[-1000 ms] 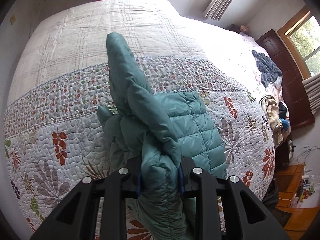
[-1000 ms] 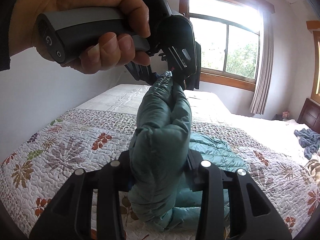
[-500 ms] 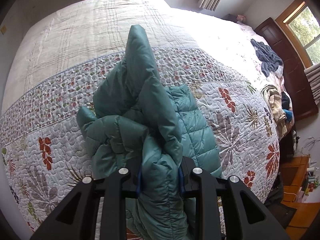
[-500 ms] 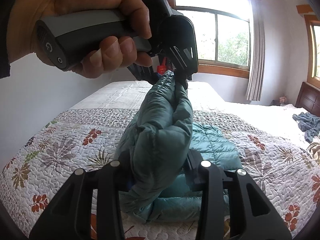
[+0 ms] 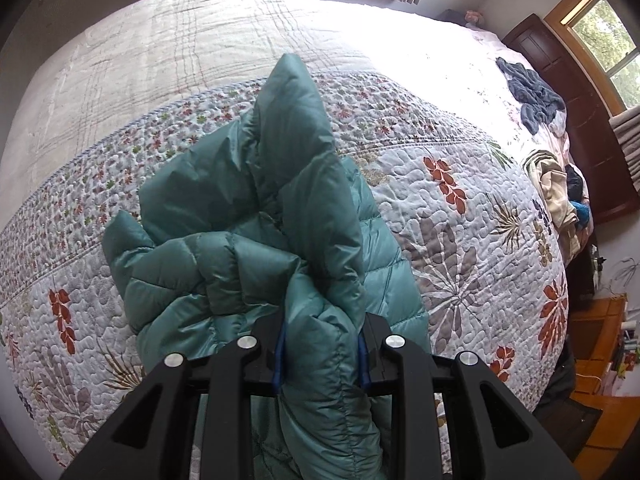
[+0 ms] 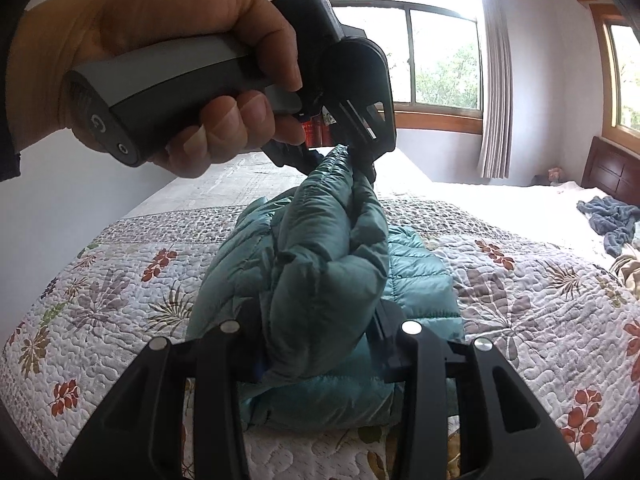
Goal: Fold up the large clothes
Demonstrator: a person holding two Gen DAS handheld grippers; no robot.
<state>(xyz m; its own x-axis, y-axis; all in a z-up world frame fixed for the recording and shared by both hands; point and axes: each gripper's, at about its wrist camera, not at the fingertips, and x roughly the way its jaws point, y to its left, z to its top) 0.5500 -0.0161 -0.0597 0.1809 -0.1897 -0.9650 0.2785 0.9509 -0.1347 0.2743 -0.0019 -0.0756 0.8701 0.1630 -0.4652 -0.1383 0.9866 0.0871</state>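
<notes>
A teal quilted puffer jacket point(image 5: 224, 240) lies bunched on the floral quilt of the bed point(image 5: 460, 248). My left gripper point(image 5: 320, 356) is shut on a raised fold of it, seen from above. In the right wrist view the jacket point(image 6: 320, 280) rises as a thick ridge, with my right gripper point(image 6: 320, 348) shut on its near end. The left gripper point(image 6: 344, 152), held by a hand point(image 6: 160, 32), pinches the far top end of the same fold. The jacket's flat lower panel point(image 6: 420, 280) rests on the quilt.
A blue-grey garment point(image 5: 532, 96) and a pile of other clothes point(image 5: 556, 192) lie at the bed's far right side by a dark wooden headboard point(image 5: 580, 100). Windows with curtains point(image 6: 440, 56) line the far wall. An orange wooden cabinet point(image 5: 600, 344) stands beside the bed.
Both grippers have carried the held fold across and lower toward the quilt. The jacket's loose part has bunched into a wider heap on the left.
</notes>
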